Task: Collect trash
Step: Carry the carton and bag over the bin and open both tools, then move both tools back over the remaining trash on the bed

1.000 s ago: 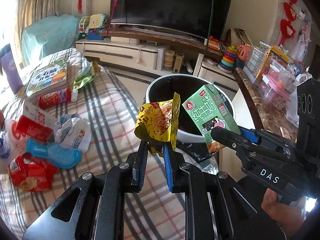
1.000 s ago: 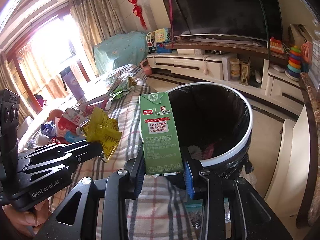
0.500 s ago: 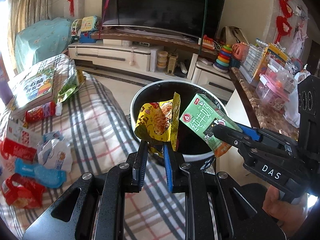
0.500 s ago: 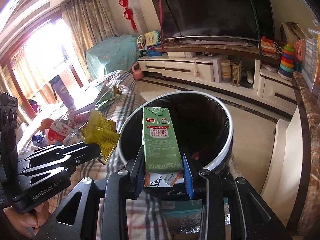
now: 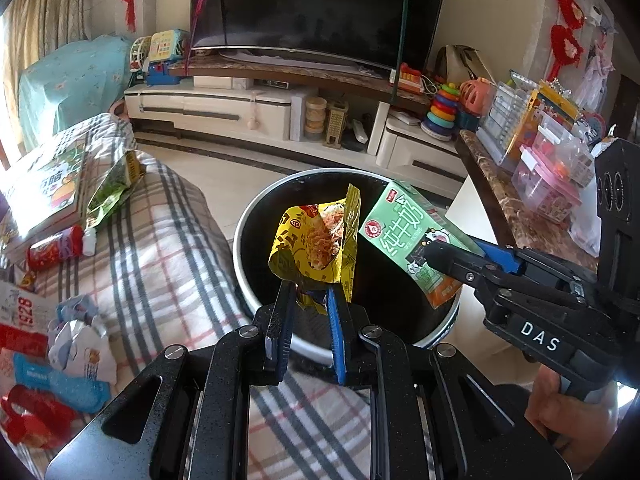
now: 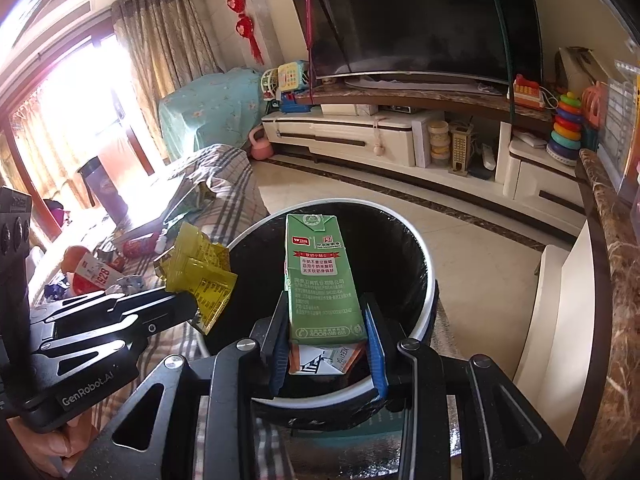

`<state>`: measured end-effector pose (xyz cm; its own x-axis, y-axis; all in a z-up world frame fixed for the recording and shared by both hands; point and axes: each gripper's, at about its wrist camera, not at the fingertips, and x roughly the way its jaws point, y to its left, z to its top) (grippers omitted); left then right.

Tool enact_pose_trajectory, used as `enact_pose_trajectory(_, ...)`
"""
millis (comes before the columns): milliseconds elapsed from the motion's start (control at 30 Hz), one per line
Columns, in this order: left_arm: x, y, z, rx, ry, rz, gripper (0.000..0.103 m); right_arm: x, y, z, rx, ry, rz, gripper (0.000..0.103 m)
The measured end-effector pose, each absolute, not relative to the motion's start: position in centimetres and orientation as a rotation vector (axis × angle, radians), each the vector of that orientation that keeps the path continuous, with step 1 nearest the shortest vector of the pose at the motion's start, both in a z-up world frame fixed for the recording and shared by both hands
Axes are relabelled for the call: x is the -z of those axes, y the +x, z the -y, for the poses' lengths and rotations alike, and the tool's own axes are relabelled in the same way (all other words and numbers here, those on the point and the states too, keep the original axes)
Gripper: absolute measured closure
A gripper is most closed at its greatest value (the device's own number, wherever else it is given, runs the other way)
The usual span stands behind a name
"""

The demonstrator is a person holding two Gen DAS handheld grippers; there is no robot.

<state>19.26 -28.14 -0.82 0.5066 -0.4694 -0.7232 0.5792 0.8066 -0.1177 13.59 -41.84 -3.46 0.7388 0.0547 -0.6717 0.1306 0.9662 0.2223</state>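
My left gripper (image 5: 310, 300) is shut on a yellow snack wrapper (image 5: 316, 246) and holds it over the near rim of a round black-lined trash bin (image 5: 256, 216). My right gripper (image 6: 326, 320) is shut on a green milk carton (image 6: 320, 276) and holds it upright over the bin's mouth (image 6: 426, 264). The carton also shows in the left wrist view (image 5: 412, 236), beside the wrapper. The wrapper shows in the right wrist view (image 6: 200, 276), held by the left gripper (image 6: 188, 308).
A plaid-covered table (image 5: 168, 248) left of the bin holds several wrappers (image 5: 60, 372), a green packet (image 5: 112, 192) and a book (image 5: 44, 188). A TV cabinet (image 5: 260, 112) stands behind. A marble counter (image 5: 516, 216) with toys runs along the right.
Both grippers have moved forward with their loads, from beside the bin's near edge to over its opening. The bin now sits lower and closer in both views.
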Motion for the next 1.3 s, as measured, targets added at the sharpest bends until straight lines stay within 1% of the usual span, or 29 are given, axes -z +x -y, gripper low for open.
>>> enact_pose_trajectory(233,1.1,20.1,29.1,0.643,0.151,-0.846,0.088,3.7,14.4,42.5,0.046,0.267,-0.753,0.070)
enact_pose_trajectory(333,1.2,20.3,29.3,0.638,0.157,-0.848,0.087,3.9,14.7,42.7,0.044,0.270,-0.758,0.070)
enact_pose_trajectory(367,1.2,20.4,29.4,0.635,0.161,-0.846,0.085,3.9,14.7,42.7,0.043,0.271,-0.759,0.068)
enact_pose_trajectory(400,1.2,20.5,29.6,0.631,0.164,-0.847,0.081,3.9,14.8,42.7,0.039,0.275,-0.761,0.068)
enact_pose_trajectory(433,1.3,20.6,29.6,0.628,0.163,-0.848,0.070,3.9,14.9,42.8,0.036,0.279,-0.761,0.067)
enact_pose_trajectory(467,1.3,20.6,29.6,0.624,0.158,-0.849,0.057,4.0,15.0,42.9,0.034,0.286,-0.763,0.062)
enact_pose_trajectory(500,1.2,20.6,29.5,0.623,0.149,-0.846,0.055,4.0,15.1,43.0,0.035,0.292,-0.764,0.059)
enact_pose_trajectory(533,1.2,20.6,29.3,0.624,0.142,-0.841,0.054,3.9,15.1,43.1,0.037,0.296,-0.763,0.056)
enact_pose_trajectory(633,1.3,20.2,28.7,0.615,0.145,-0.833,0.054,3.6,14.6,43.2,0.044,0.308,-0.743,0.053)
enact_pose_trajectory(700,1.4,19.8,28.1,0.610,0.139,-0.832,0.054,3.3,14.1,43.2,0.045,0.320,-0.726,0.049)
enact_pose_trajectory(767,1.6,19.4,27.2,0.599,0.132,-0.833,0.054,3.1,13.8,43.0,0.039,0.333,-0.715,0.038)
enact_pose_trajectory(833,1.9,18.9,26.2,0.583,0.120,-0.838,0.054,3.0,13.4,42.5,0.025,0.343,-0.703,0.030)
enact_pose_trajectory(900,2.3,18.4,25.1,0.571,0.102,-0.849,0.054,3.0,13.1,41.9,0.012,0.348,-0.696,0.026)
enact_pose_trajectory(967,2.6,17.9,23.9,0.553,0.088,-0.856,0.054,3.1,12.8,41.2,0.002,0.351,-0.693,0.018)
enact_pose_trajectory(1033,2.8,17.6,22.9,0.538,0.075,-0.859,0.054,3.2,12.4,40.5,-0.004,0.358,-0.687,0.015)
enact_pose_trajectory(1300,3.5,15.8,18.0,0.465,0.033,-0.858,0.054,3.2,11.3,37.0,-0.059,0.345,-0.681,0.011)
